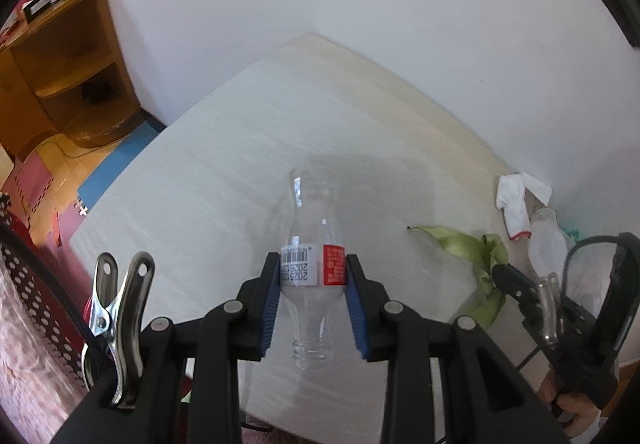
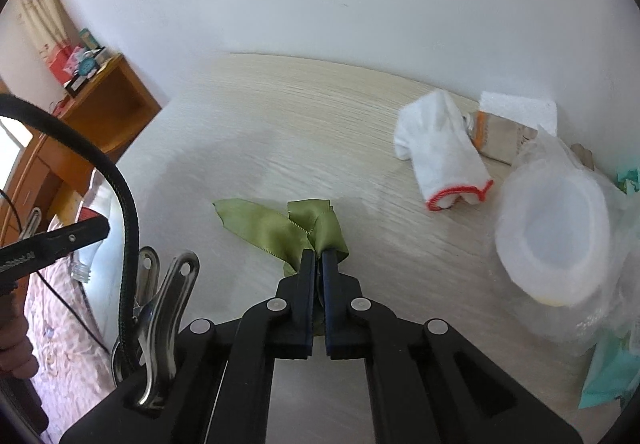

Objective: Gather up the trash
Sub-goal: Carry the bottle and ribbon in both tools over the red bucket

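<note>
Nearest in, a clear plastic bottle (image 1: 312,276) is clamped across its labelled waist by the left gripper (image 1: 312,276), the blue ribbed fingers (image 1: 270,304) pressed on either side, with the open threaded neck pointed back toward the camera. That smooth, curved wall could be squeezed out sideways if the grip is loosened or the hand is swung hard, and the thin shell may be buckled by more pressure. On the right, the right gripper (image 2: 318,264) is pinched fully closed on a bunch of green ribbon (image 2: 280,228); the satin is glossy and limp, so it could be slid free, and its loose tail, trailed on the pale wood-grain bench (image 2: 280,116), might be snagged. Only a small fold appears to be caught between the fingers. Further out, a soft white glove (image 2: 440,156) with a red-stitched cuff is left lying on the bench, a crinkled translucent plastic bag (image 2: 560,228) around a round white container is seen beside it, and a small cardboard carton (image 2: 500,138) is tucked behind, against the white wall.
</note>
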The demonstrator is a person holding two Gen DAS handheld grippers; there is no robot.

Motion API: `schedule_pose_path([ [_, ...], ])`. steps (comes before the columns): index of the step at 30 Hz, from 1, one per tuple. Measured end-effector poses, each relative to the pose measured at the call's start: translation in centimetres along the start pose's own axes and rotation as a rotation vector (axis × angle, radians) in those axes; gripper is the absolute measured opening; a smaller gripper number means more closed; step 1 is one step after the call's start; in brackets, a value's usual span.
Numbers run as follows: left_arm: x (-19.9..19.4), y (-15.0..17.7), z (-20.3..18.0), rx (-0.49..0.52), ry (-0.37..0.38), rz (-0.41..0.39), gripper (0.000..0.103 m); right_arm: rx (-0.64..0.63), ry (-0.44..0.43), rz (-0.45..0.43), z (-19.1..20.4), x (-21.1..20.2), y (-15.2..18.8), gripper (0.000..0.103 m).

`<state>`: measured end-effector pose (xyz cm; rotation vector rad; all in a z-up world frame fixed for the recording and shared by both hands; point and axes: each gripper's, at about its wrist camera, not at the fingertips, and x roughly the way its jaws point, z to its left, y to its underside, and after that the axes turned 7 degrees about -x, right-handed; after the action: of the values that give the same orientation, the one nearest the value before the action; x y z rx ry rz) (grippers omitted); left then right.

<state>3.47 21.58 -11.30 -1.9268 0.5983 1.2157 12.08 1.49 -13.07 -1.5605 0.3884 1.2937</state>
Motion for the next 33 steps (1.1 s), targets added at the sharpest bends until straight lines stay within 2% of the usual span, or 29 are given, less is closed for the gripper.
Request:
schedule_pose_path([
  [6,-0.7,1.1,2.6,-0.065,-0.015,-0.014,0.032,-0.053,-0.042,-0.012,2.5,-0.7,-0.4,0.004],
  [22,-3.7,5.9,13.5,-0.279,-0.089,-0.017,0.032,-0.267,-0.169,0.009,10.8,-1.2,0.5,0.004],
  [33,-1.6,10.9,20.7,-0.406,-0.143,0.054,0.032,-0.382,-0.218,0.054,17.0,-0.4,1.8,0.004],
])
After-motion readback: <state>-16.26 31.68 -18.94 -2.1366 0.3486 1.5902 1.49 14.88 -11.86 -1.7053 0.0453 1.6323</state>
